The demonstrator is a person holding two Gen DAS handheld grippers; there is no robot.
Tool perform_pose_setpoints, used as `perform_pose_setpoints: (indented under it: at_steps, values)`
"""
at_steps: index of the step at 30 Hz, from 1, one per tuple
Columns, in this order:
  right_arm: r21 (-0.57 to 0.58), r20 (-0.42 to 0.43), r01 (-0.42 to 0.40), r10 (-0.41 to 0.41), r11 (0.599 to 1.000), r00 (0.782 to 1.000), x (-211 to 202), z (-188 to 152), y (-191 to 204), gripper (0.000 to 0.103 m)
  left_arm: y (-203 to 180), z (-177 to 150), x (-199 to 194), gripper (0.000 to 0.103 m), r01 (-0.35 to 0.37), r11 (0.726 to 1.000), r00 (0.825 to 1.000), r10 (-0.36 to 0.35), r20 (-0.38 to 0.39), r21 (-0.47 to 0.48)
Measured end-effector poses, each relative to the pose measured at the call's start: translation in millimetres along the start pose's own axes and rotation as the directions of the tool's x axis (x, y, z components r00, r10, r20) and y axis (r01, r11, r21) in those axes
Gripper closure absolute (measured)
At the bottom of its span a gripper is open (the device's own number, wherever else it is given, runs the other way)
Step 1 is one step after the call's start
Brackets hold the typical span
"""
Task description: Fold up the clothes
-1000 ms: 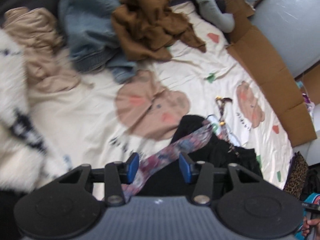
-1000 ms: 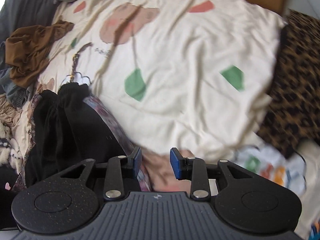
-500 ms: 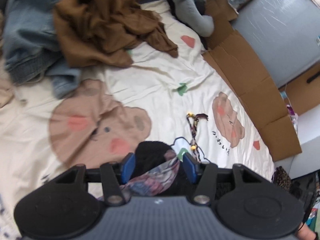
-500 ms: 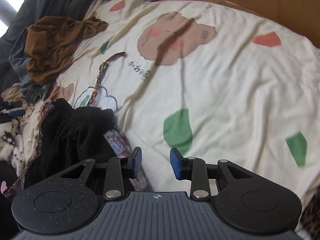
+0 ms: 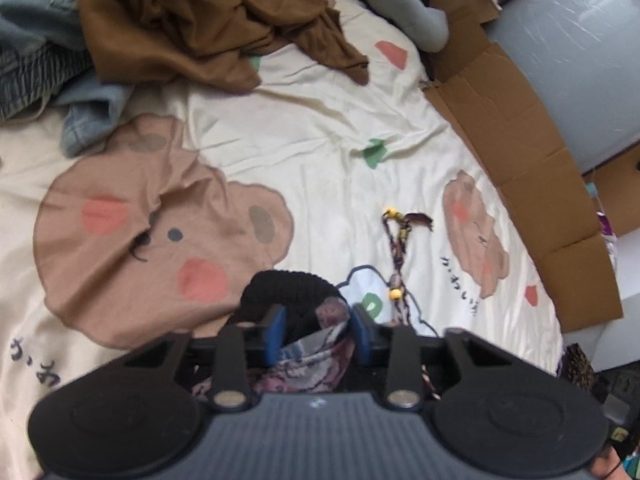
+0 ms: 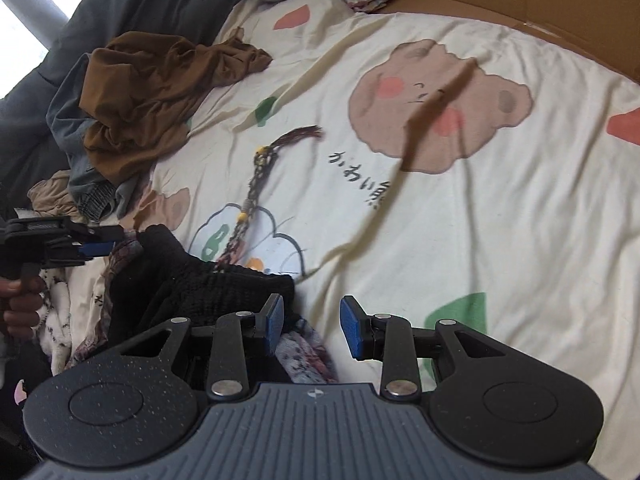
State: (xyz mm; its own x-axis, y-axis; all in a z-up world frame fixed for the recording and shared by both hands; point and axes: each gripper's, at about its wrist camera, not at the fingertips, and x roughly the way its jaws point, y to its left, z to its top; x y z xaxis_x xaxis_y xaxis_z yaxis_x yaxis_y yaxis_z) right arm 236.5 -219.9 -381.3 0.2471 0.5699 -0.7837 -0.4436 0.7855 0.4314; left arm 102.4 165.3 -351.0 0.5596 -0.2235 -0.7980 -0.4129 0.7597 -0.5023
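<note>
The left hand-held gripper (image 5: 316,334) is closing its jaws, with the patterned band of a black garment (image 5: 288,292) bunched between the blue pads; whether the pads already press it cannot be told. The right hand-held gripper (image 6: 312,326) stands spread part-way, its left pad just beside the garment's patterned hem (image 6: 304,354), nothing pinched between the pads. The left gripper also shows at the left edge of the right wrist view, held by a hand (image 6: 20,304).

The bed (image 5: 320,128) carries a cream sheet printed with brown bears, green and red patches. Flattened cardboard (image 5: 520,152) runs along its right side. At the far left lies a heap: blue jeans (image 5: 36,52) under a crumpled brown garment (image 5: 192,20), with a grey plush (image 5: 404,4) beyond it at the far edge.

The black garment with its knitted waistband lies crumpled at the near edge of the bed, between the two grippers. From it a braided cord (image 5: 398,256) with yellow beads and a tassel stretches away across the sheet.
</note>
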Motion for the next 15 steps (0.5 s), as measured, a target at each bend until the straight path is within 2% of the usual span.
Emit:
perform_pose_setpoints:
  at_steps: [3, 11, 15]
  values:
    - [0.007, -0.006, 0.005, -0.005, 1.000, 1.000, 8, 0, 1, 0.065, -5, -8, 5, 0.074, -0.024, 1.000, 1.000, 0.024, 0.010, 0.003]
    - [-0.006, -0.055, 0.010, -0.011, 1.000, 0.998, 22, -11, 7, 0.065, -2, -36, 20, 0.083, -0.105, 0.994, 0.992, 0.107, -0.062, 0.035]
    - [-0.024, -0.069, 0.012, -0.014, 1.000, 0.998, 26, -12, 8, 0.065, 1, -37, 16, 0.083, -0.095, 0.995, 0.994, 0.096, -0.052, 0.023]
